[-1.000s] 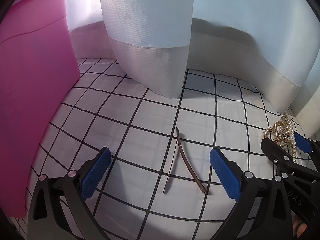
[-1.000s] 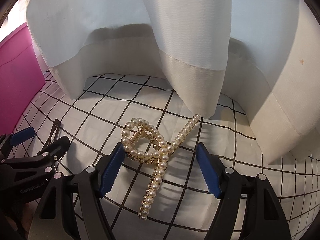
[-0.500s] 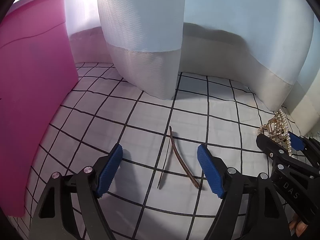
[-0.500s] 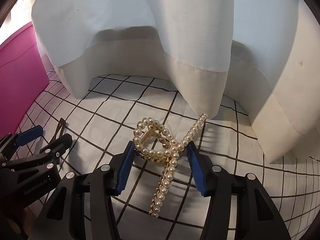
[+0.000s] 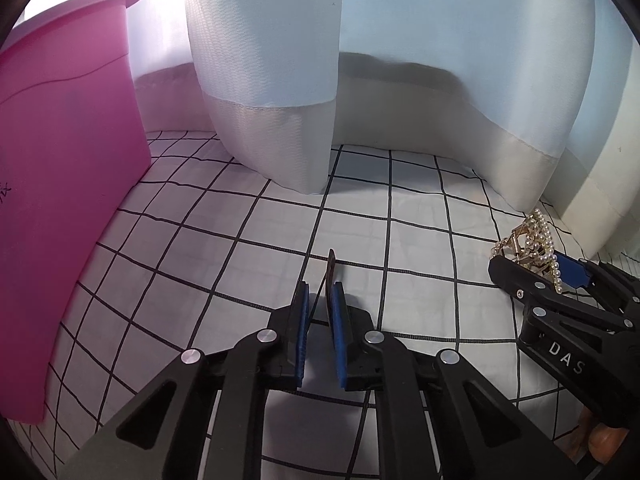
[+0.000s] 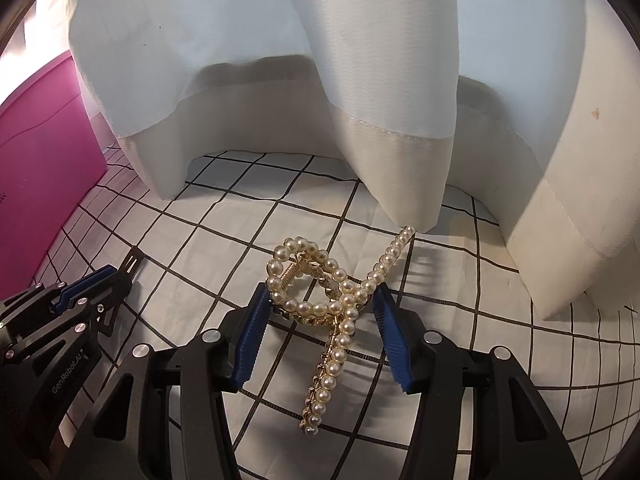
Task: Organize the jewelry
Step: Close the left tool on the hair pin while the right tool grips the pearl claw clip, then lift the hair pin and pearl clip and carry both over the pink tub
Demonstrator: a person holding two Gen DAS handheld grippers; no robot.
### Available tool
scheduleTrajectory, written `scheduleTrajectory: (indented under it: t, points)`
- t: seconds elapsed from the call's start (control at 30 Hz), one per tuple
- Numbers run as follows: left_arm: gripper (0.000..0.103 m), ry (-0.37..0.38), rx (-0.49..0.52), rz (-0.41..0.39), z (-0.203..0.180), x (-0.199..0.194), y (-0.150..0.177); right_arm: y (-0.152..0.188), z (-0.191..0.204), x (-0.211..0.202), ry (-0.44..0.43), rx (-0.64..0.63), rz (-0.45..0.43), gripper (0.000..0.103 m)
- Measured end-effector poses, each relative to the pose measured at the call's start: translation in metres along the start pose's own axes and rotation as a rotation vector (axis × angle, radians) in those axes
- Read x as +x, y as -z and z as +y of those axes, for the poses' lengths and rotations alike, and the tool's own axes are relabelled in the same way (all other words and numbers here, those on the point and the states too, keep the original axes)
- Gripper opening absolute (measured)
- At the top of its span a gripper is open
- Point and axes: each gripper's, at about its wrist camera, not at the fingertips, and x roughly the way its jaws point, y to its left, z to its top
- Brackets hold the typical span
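a brown hair clip point(image 5: 330, 276) is pinched between the closed pads of the left gripper point(image 5: 320, 320) above the checked cloth point(image 5: 224, 256), while a pearl claw clip point(image 6: 320, 300) is clamped by the right gripper point(image 6: 320, 316).

One hairpin point(image 5: 331, 276) — one pearl clip point(image 6: 332, 304)

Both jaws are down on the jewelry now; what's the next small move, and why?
Probably lift both slightly. The left gripper is closed on the hairpin, and the right gripper pinches the pearl clip, both still low on the cloth.
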Motion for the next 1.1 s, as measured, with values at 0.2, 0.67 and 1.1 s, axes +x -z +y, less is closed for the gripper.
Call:
scheduleTrajectory:
  t: [0.2,0.67,1.1]
  points:
    - [0.012,-0.003,-0.021,0.003,0.009,-0.006,0.008,0.009,-0.008,-0.011,-0.038,0.022,-0.026,0.051]
    - [0.012,-0.006,-0.070,-0.035,0.009,-0.045,0.009,0.021,-0.018,-0.056,-0.122,-0.007,-0.114,0.049]
    - [0.012,-0.069,-0.121,-0.080,0.005,-0.091,0.003,0.008,-0.014,-0.087,-0.175,-0.098,-0.160,0.043]
